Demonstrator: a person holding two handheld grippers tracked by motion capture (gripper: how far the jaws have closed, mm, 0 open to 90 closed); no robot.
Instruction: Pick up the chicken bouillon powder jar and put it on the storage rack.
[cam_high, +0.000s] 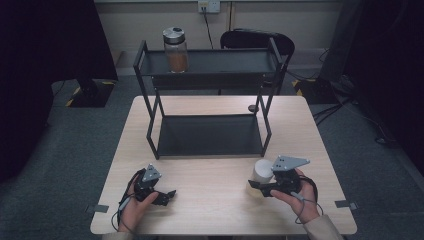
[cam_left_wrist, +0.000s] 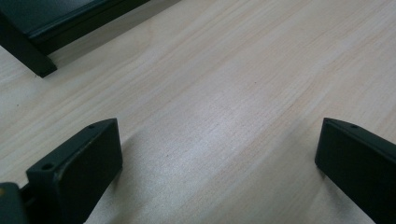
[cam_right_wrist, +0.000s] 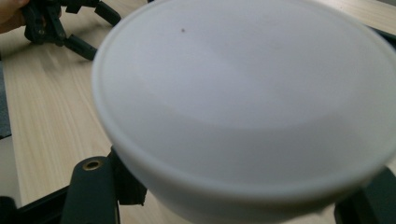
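Right gripper (cam_high: 260, 186) has its jaws clamped round the white cup (cam_high: 262, 171) on the table (cam_high: 210, 210), probably readying it for the shelf rack (cam_high: 210, 135); left gripper (cam_high: 162, 196) idles, jaws wide, empty.

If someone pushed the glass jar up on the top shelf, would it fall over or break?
The glass jar looks taller than wide, so a push near its lid might tip it, though the brown filling low inside probably steadies it. It stands near the left end of the black rack's top shelf, so a fall could likely crack it. Smooth glass may be slippery for fingers.
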